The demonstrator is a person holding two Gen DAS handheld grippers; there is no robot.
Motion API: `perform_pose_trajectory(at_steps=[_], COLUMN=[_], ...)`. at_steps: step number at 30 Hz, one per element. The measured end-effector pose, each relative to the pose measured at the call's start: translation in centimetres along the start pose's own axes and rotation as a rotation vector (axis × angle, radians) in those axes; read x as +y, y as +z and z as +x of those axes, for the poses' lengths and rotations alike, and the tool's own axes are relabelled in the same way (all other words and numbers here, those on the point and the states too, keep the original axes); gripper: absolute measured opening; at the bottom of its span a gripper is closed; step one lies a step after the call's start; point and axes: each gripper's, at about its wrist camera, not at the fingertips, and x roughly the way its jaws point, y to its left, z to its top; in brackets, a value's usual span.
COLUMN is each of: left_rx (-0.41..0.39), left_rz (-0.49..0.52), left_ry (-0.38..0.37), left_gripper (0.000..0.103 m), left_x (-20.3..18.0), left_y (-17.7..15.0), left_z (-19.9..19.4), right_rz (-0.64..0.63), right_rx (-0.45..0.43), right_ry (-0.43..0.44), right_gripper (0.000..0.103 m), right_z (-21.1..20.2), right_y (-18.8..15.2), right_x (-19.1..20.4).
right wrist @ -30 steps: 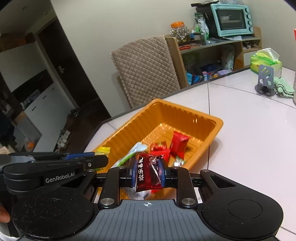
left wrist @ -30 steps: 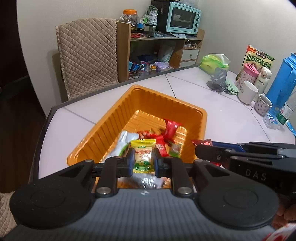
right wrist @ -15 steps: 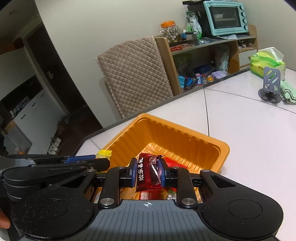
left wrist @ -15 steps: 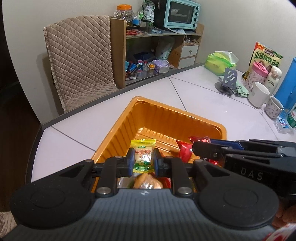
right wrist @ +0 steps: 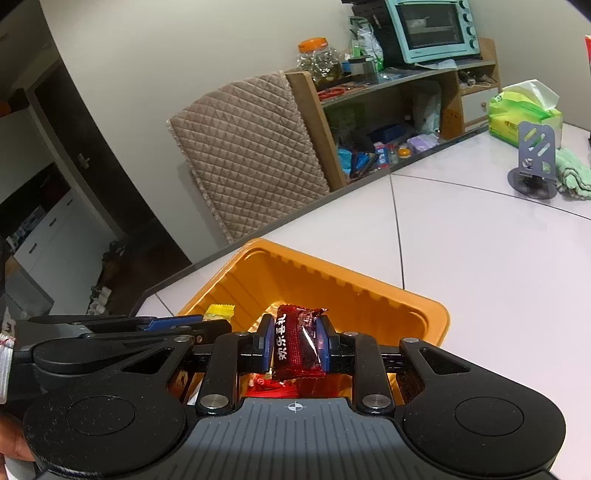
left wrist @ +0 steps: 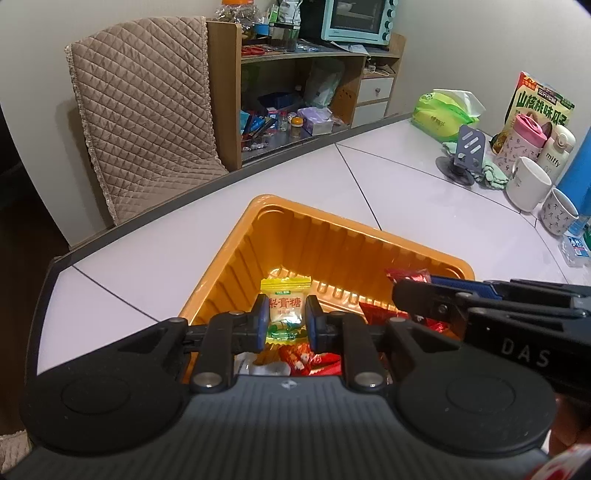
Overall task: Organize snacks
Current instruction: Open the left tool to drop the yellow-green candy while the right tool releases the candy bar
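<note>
Left gripper (left wrist: 283, 320): fingers closed on a yellow candy packet (left wrist: 285, 309), held upright above the near end of the orange tray (left wrist: 334, 236). Right gripper (right wrist: 295, 345): fingers closed on a dark red candy packet (right wrist: 297, 344), held above the same tray, just beside the left gripper. Loose red and white snack packets (left wrist: 306, 359) lie on the tray floor below both grippers. The tray rests on the white tabletop (left wrist: 424, 192). Farther right on the tabletop: two mugs (left wrist: 527, 184), a phone stand (left wrist: 466, 149), a green tissue pack (left wrist: 443, 114). Beyond the tabletop edge: a quilted chair (left wrist: 147, 103), a wooden shelf (left wrist: 314, 74), a teal oven (left wrist: 360, 20).
</note>
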Motion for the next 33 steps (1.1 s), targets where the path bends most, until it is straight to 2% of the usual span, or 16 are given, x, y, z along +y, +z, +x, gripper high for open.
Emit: perform_pose_trajectory(at_steps=[4, 8, 29, 33], left_rx=[-0.008, -0.007, -0.021, -0.022], left_rz=[0.003, -0.009, -0.064, -0.077], left_ry=[-0.007, -0.01, -0.005, 0.001], left_gripper=[0.019, 0.026, 0.03, 0.031], left_x=[-0.1, 0.0, 2.2, 2.7], left_y=[0.2, 0.3, 0.1, 0.0], left_z=[0.5, 0.7, -1.2, -1.5], right_rz=[0.011, 0.017, 0.007, 0.026], right_rx=[-0.002, -0.003, 0.008, -0.033], right_ry=[-0.005, -0.004, 0.031, 0.063], right_gripper=[0.024, 0.024, 0.024, 0.025], right_z=[-0.1, -0.2, 1.1, 1.4], right_y=[0.1, 0.1, 0.5, 0.9], right_x=[-0.4, -0.6, 0.4, 0.6])
